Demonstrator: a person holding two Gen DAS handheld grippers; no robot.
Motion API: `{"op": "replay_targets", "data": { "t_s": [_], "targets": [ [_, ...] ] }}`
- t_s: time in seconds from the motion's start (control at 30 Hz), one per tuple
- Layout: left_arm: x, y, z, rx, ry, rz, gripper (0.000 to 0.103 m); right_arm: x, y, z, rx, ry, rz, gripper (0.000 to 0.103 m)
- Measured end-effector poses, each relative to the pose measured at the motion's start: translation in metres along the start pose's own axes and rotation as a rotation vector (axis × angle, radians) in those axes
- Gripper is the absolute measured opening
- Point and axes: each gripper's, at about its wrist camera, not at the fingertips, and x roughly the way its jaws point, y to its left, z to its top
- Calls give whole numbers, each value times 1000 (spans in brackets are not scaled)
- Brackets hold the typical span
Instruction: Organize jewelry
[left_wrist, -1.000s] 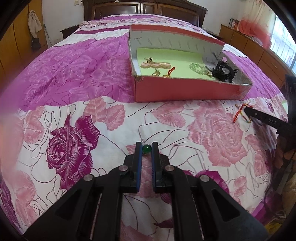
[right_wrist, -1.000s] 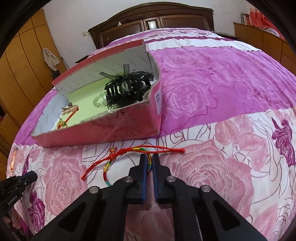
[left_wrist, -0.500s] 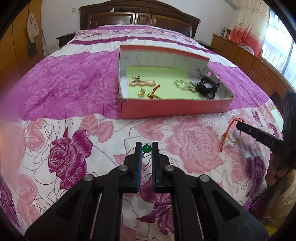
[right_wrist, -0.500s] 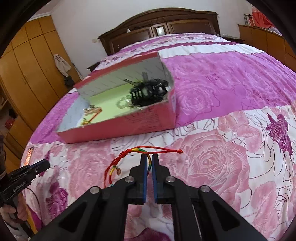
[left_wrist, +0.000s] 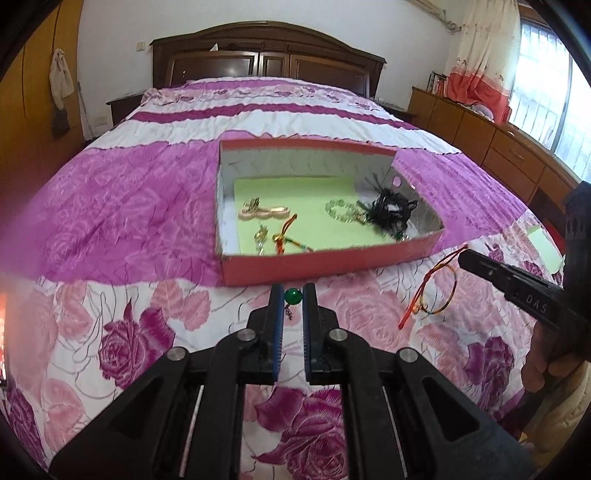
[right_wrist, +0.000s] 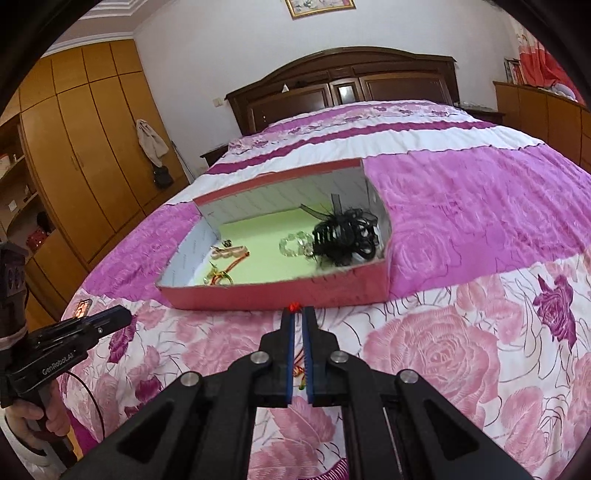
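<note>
Both grippers are loaded and up off the bedspread (left_wrist: 147, 206), so I'd call this the carry step: two pieces picked up, neither in the box (left_wrist: 325, 264) yet.

Left gripper (left_wrist: 293, 295) is clamped on a green bead (left_wrist: 294, 295). The bead sits right at the fingertips, w/ a little charm or chain bit dangling just below it. What kind of piece it is overall, can't tell. Right gripper (right_wrist: 296, 308) is clamped on a red cord bracelet (left_wrist: 434, 291). In the right wrist view only a red knot pokes out at the tips and some coloured cord shows lower down between the pads. In the left wrist view the loop hangs free under that gripper's tip, clear of the bedspread.

The box sits on the bedspread straight ahead of both tools, open top, its near wall just beyond the tips in each view. Already inside on the green liner: a black hair clip (right_wrist: 343, 236) at the right end, a clear bead bracelet (right_wrist: 293, 245) beside it, a pinkish clip and some gold and red bits towards the left.

Next move, as I read it: carry each piece fwd over the near wall, lower onto a bare patch of liner, then let go. The middle of the liner looks free. The hanging loop could snag the wall if it goes in too low.
</note>
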Motion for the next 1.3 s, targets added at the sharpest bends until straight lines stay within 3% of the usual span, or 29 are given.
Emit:
{"op": "replay_targets", "data": {
  "t_s": [0.87, 1.03, 1.3],
  "targets": [
    [27, -14, 73, 7, -117, -24, 1, 7, 17, 72, -93, -152, -8, 6],
    [43, -13, 80, -9, -111, -22, 1, 20, 15, 85, -86, -162, -15, 6],
    [80, -11, 75, -22, -41, -12, 1, 56, 9, 83, -77, -94, -33, 6]
  ]
}}
